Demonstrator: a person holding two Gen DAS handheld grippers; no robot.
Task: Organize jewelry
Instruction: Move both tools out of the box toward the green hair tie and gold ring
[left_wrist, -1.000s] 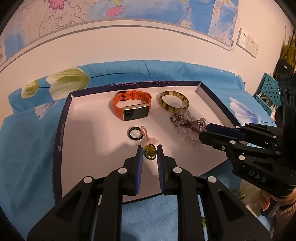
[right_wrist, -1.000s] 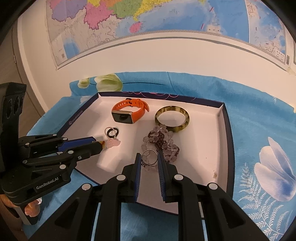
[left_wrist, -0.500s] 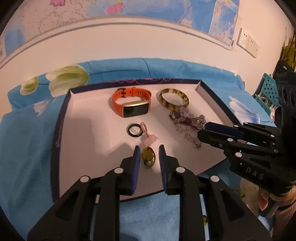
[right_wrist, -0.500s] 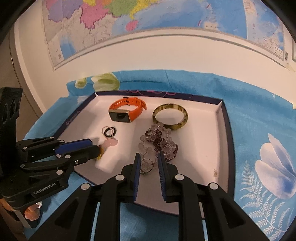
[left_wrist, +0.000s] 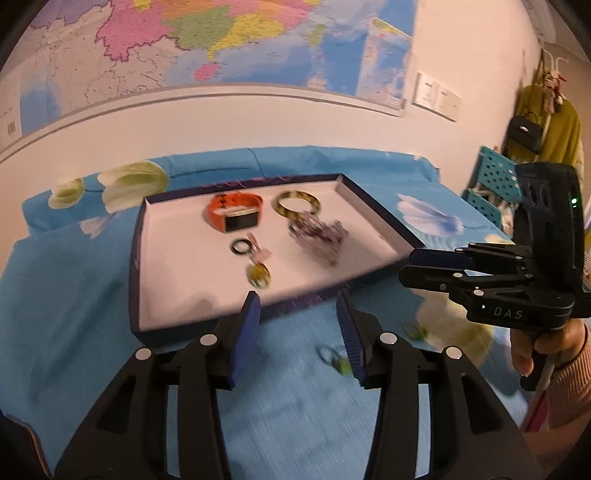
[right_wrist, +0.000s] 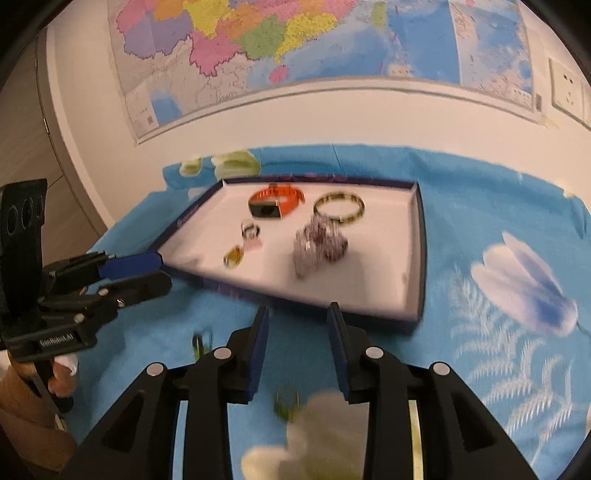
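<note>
From your left wrist camera, your left gripper (left_wrist: 297, 306) hangs over the blue flowered cloth (left_wrist: 74, 295), just short of the near edge of the tray (left_wrist: 135, 258). Its fingers stand apart and are spreading wider, with nothing between them. Inside the tray lie an orange watch (left_wrist: 236, 212) and a green bangle (left_wrist: 297, 201) at the far side, a blurred heap of beads (left_wrist: 319, 234) in front of the bangle, a black ring (left_wrist: 242, 247) with a pink charm (left_wrist: 260, 251) beside it, and a yellow pendant (left_wrist: 260, 277) nearest you. A small green-and-dark piece (left_wrist: 336, 360) lies on the cloth outside the tray, close to the right finger; it is too blurred to name. Your right gripper (left_wrist: 410, 264) reaches in from the right, level with the tray's near corner, held by your hand (left_wrist: 543, 347).

From your right wrist camera, your right gripper (right_wrist: 297, 314) also sits over the cloth, just before the tray's near wall. Its fingers are apart and opening, empty between them. The watch, bangle, beads, ring and pendant all rest inside the tray. Two small blurred pieces (right_wrist: 201, 343) lie on the cloth near you. Your left gripper shows at the left, its tip beside the tray's near-left corner.
</note>
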